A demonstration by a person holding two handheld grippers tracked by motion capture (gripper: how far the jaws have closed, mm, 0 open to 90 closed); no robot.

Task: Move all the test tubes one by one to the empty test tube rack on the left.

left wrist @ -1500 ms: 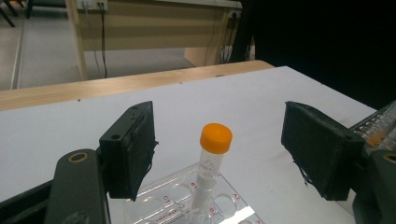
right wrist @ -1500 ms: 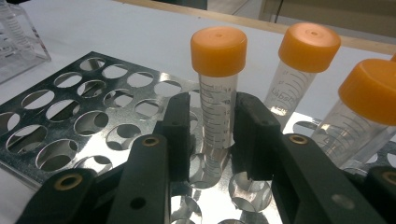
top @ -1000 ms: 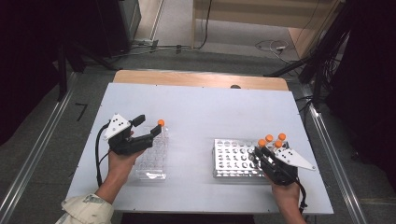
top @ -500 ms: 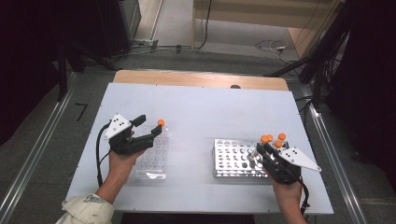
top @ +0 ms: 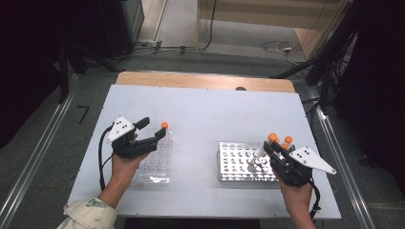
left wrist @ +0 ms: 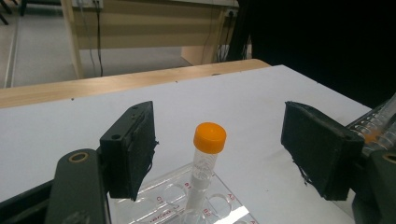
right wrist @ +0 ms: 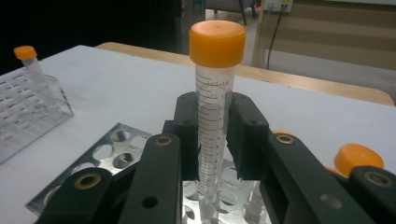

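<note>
Right gripper view: tube lifting out of the metal rack.
Right gripper (right wrist: 212, 140) fingers clamp an orange-capped tube (right wrist: 215, 107), now tilted higher above the metal rack (top: 241, 162) than a second ago; beyond the rack, left gripper (left wrist: 219, 154) fingers stay wide around the clear rack (top: 155, 160)'s lone tube (left wrist: 205, 163), awaiting delivery.

The left gripper (left wrist: 219, 154) has its two black jaws spread wide, with an orange-capped tube (left wrist: 205, 170) standing upright between them, touching neither. The tube sits in a clear plastic rack (left wrist: 163, 198) on the white table (left wrist: 243, 98). At the right edge, part of another rack (left wrist: 378, 126) shows.
</note>
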